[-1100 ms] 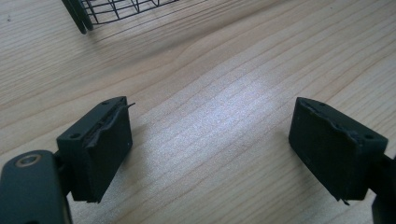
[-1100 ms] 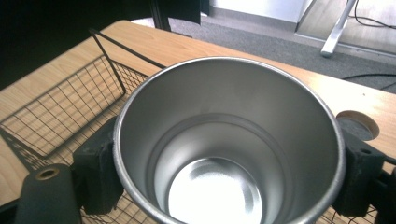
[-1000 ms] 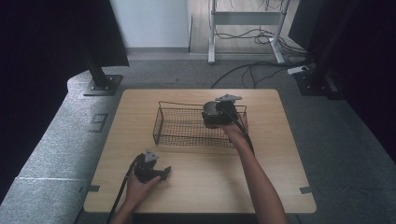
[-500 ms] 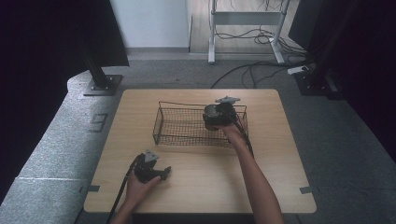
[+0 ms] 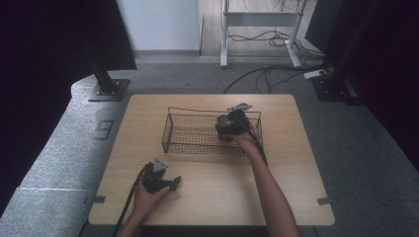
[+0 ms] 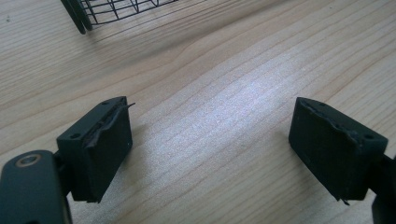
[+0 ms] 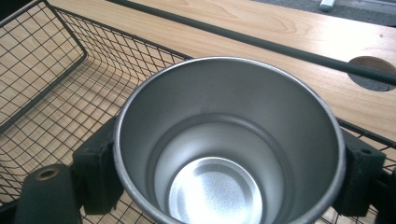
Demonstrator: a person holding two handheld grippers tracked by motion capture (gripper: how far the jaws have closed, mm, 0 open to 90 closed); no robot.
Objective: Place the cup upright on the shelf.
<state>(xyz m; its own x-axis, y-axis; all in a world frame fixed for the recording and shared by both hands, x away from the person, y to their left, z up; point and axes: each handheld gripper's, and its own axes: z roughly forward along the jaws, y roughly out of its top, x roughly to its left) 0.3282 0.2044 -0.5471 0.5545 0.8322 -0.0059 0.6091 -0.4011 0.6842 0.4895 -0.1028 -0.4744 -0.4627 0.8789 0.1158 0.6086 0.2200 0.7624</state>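
Cup (image 7: 229, 144) of bare, brushed metal sits clamped between the two black jaws of the right gripper (image 7: 229, 186), one block-shaped pad (image 7: 95, 175) pressed against each side of its round wall. Its mouth is a thin, smooth circular rim, and the inside steps down to a flat, finely grained disc at the bottom that catches the light. The wall widens slightly toward the mouth. Its long axis runs from that bottom disc up through the open mouth, which faces the gripper's camera; whether the cup stands fully upright I cannot tell. It looks clean and empty.

Around the cup is a black wire basket (image 7: 51, 88), a rectangular tray of thin square mesh with a thicker rod for its top rim. In the high view the right gripper (image 5: 230, 126) is at the basket's (image 5: 197, 133) 3 o'clock end, inside its walls, and the basket lies at the middle of a pale wooden table (image 5: 296, 168) with straight grain and rounded corners.

The left gripper (image 6: 210, 154) has its jaws spread wide with nothing between them, only bare wood grain; its pads (image 6: 100, 149) are matte black blocks with frayed edges. In the high view it (image 5: 160, 180) rests on the table toward 7 o'clock, well apart from the basket.
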